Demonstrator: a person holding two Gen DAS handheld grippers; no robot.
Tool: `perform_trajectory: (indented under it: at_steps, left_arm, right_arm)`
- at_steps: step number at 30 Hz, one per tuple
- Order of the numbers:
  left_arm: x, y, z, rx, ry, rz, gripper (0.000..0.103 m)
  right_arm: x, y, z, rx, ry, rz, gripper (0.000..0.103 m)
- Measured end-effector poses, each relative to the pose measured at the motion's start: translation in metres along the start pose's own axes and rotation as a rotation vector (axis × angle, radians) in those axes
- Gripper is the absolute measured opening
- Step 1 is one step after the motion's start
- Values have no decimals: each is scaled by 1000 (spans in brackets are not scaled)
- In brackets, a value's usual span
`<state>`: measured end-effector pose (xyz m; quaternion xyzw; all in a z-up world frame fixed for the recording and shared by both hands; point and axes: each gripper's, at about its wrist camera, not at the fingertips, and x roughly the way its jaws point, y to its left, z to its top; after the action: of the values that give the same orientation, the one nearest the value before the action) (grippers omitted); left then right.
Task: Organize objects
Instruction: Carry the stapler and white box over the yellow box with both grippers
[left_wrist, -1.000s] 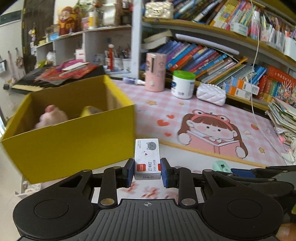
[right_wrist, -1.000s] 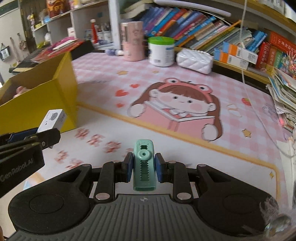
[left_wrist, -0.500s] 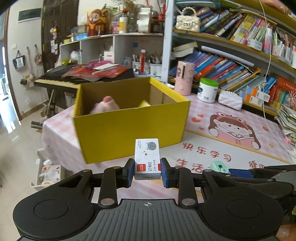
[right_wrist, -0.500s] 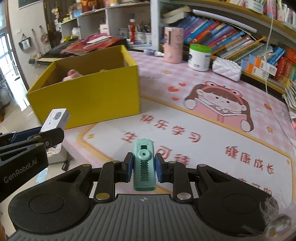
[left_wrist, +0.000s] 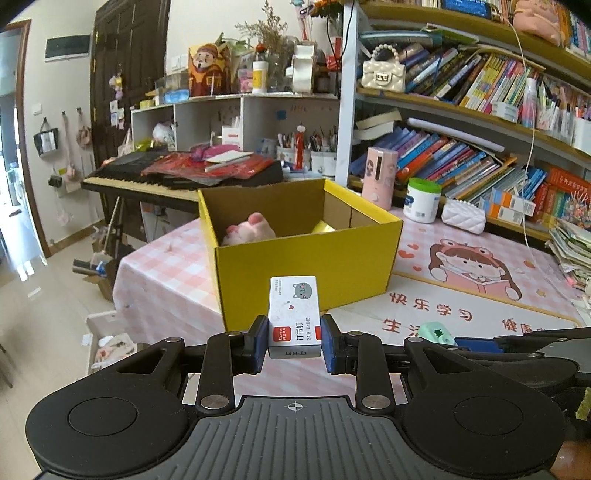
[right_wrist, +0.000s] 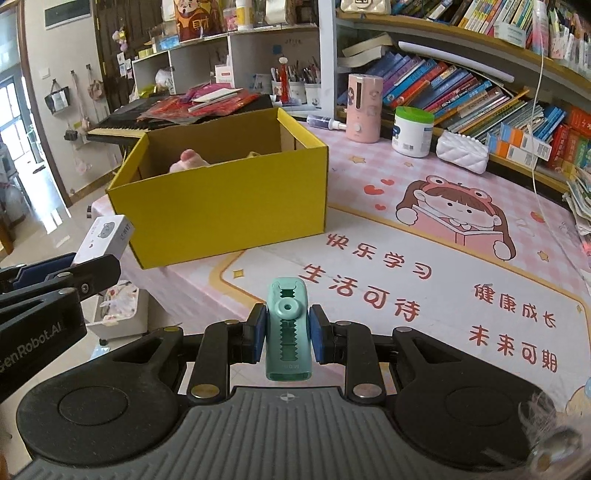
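Note:
My left gripper (left_wrist: 294, 343) is shut on a small white staples box (left_wrist: 293, 314) with a cat drawing, held in the air in front of the open yellow cardboard box (left_wrist: 306, 258). My right gripper (right_wrist: 287, 334) is shut on a mint-green clip-like tool (right_wrist: 287, 325), held above the near part of the desk mat. The yellow box (right_wrist: 229, 199) stands on the table's left end and holds a pink plush toy (left_wrist: 251, 230) and something yellow. The staples box also shows in the right wrist view (right_wrist: 105, 238), at the left.
A pink cartoon desk mat (right_wrist: 424, 266) covers the table. At the back stand a pink dispenser (right_wrist: 364, 107), a white jar with a green lid (right_wrist: 412, 131) and a white quilted pouch (right_wrist: 461, 151). Bookshelves rise behind. A keyboard piano (left_wrist: 147, 177) is left of the table.
Both grippers have pulled back and risen away from the yellow box, which now looks smaller and farther. Each still holds its object.

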<state>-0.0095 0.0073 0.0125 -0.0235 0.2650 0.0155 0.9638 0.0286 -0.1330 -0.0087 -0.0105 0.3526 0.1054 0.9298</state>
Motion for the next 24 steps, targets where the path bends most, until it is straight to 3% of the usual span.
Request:
perform_trajectory:
  at_steps: [14, 24]
  left_arm:
    - [1, 1, 6, -12, -31, -17, 28]
    - [26, -6, 33, -9, -72, 44, 28]
  right_arm:
    - [-3, 9, 3, -30, -11, -8, 23]
    - [24, -3, 41, -47, -55, 35, 23]
